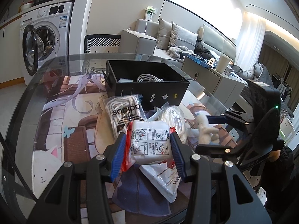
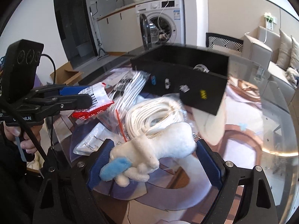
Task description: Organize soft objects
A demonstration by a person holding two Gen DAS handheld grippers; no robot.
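Both claws are clenched on soft things. Left gripper [image 1: 148, 154] squeezes a white packet [image 1: 149, 142] printed with instruction drawings, sealed in a clear bag with red edges, between its blue pads [image 1: 118, 155]; the packet is lifted just above the pile on the table. Right gripper [image 2: 152, 165] pinches a white plush toy [image 2: 149, 155] with a blue patch, its body lying across the gap between the two blue pads.

Under and beside them lies a heap of bagged goods: a coil of white cord [image 2: 153, 115] in clear plastic, a bag of white rope with a black logo [image 1: 124, 112], and a flat clear pouch with printed text [image 1: 162, 181] just below the held packet.

Behind the heap stands an open black box [image 1: 147, 91] with white cable coiled inside. All of it rests on a glass table [image 1: 56, 85] over a cartoon mat. Farther back are a washing machine [image 1: 46, 37] with its door open and a grey sofa [image 1: 168, 37].
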